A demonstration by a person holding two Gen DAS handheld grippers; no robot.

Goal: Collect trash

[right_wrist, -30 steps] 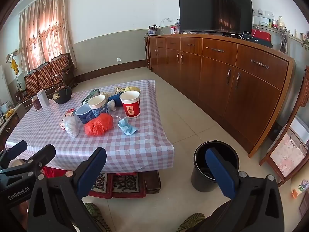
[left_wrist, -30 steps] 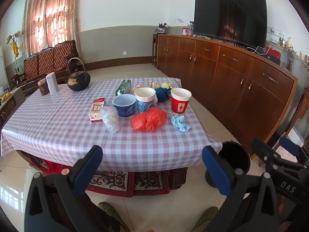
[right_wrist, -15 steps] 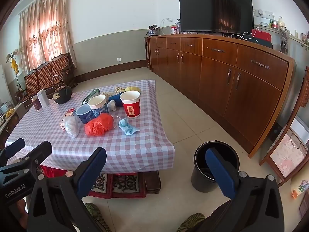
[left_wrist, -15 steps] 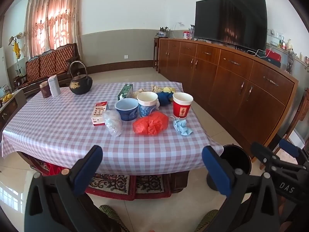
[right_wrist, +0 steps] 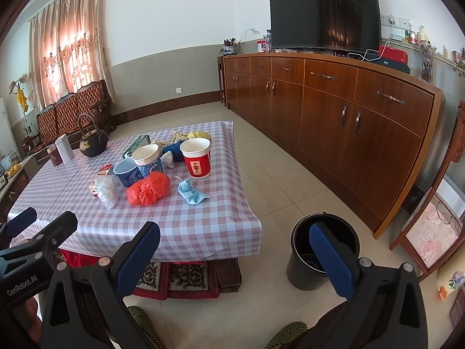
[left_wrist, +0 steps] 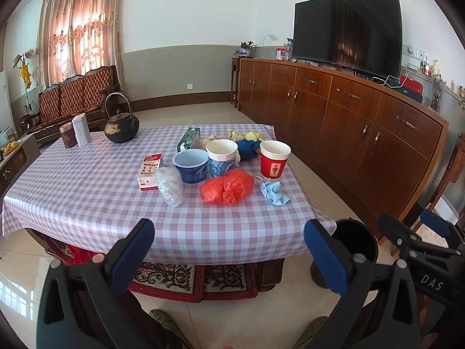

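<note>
On the checked table (left_wrist: 87,197) lie a red plastic bag (left_wrist: 226,187) (right_wrist: 148,188), a crumpled blue face mask (left_wrist: 274,192) (right_wrist: 191,193), a clear plastic bag (left_wrist: 170,185) (right_wrist: 107,189), a red paper cup (left_wrist: 274,160) (right_wrist: 197,158), a blue-patterned cup (left_wrist: 221,157) and a blue bowl (left_wrist: 190,165). A black bin (right_wrist: 322,250) (left_wrist: 356,242) stands on the floor right of the table. My left gripper (left_wrist: 229,253) is open and empty, short of the table's near edge. My right gripper (right_wrist: 235,257) is open and empty, between table corner and bin.
A black teapot (left_wrist: 121,126), two tins (left_wrist: 75,132), a green box (left_wrist: 189,139), a red-white carton (left_wrist: 150,170) and crumpled cloths (left_wrist: 247,142) are also on the table. A long wooden sideboard (right_wrist: 348,122) with a TV runs along the right. A sofa (left_wrist: 72,96) stands far left.
The left view has tilted so the table sits a little lower in frame. The right view is nearly unchanged. Both grippers stay open.
</note>
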